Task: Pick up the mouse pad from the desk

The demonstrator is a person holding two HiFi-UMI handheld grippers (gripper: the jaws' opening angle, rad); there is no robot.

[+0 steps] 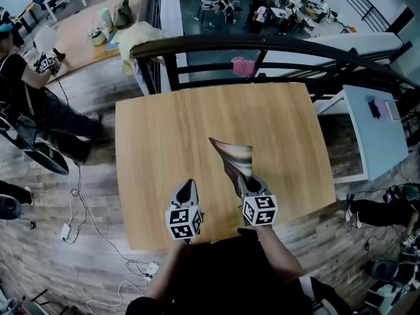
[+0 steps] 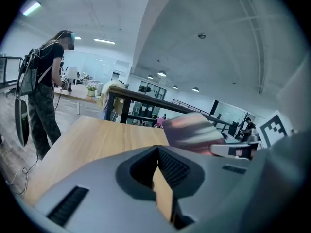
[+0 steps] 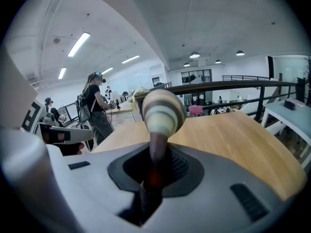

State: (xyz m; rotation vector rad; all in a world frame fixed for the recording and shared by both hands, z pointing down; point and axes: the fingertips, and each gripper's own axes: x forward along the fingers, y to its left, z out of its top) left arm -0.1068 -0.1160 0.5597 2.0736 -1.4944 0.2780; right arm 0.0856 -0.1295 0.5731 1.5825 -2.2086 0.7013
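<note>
**A:** How many mouse pads?
**B:** 1 mouse pad [image 1: 233, 155].
**A:** Desks?
**B:** 1 wooden desk [image 1: 164, 143], and 1 pale side table [image 1: 374, 136] to its right.
**A:** Grippers?
**B:** 2: the left gripper [image 1: 188, 188] and the right gripper [image 1: 241, 179]. Marker cubes, 2 as well: the left cube [image 1: 184, 222] and the right cube [image 1: 260, 210].
**A:** People?
**B:** 1 standing person [image 1: 33, 90] in full view at the left. The figures on the lower floor are too small to count.
**A:** Anything more?
**B:** 1 black railing [image 1: 262, 44], with 1 pink thing [image 1: 242, 66] on it.
</note>
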